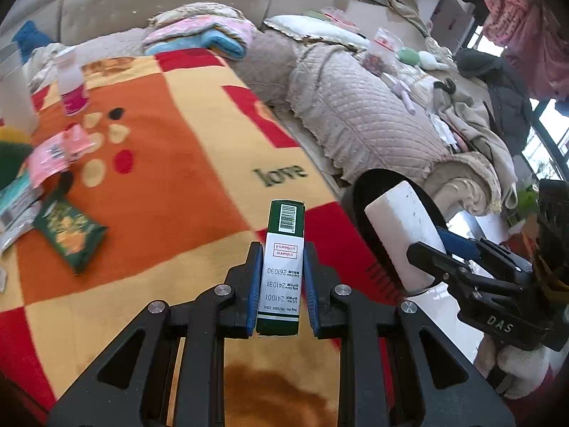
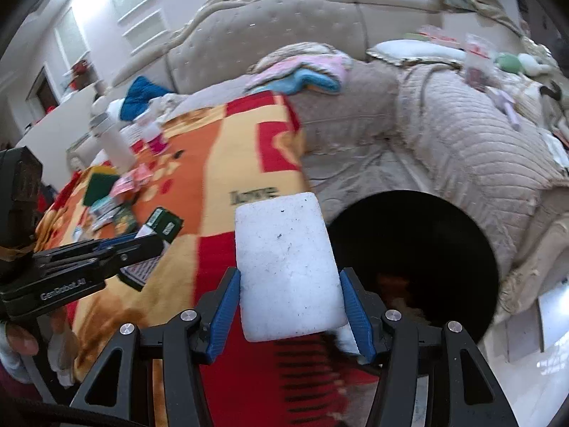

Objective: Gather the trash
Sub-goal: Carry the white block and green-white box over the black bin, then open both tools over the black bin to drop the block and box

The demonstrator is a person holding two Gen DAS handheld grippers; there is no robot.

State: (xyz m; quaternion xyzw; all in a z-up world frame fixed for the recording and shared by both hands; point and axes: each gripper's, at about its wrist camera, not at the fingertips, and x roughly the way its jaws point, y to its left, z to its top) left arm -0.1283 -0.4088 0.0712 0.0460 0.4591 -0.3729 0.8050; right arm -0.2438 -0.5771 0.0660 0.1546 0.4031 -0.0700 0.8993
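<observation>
My left gripper is shut on a green and white carton and holds it above the patchwork blanket. It also shows at the left of the right wrist view with the carton. My right gripper is shut on a white foam block, held beside the black bin. In the left wrist view the foam block sits over the bin's rim. Wrappers lie at the blanket's left: a green snack bag and a pink packet.
A pink-labelled bottle and a white bottle stand at the blanket's far left. A quilted beige bedspread with clothes and pillows covers the bed to the right. A tufted headboard is behind.
</observation>
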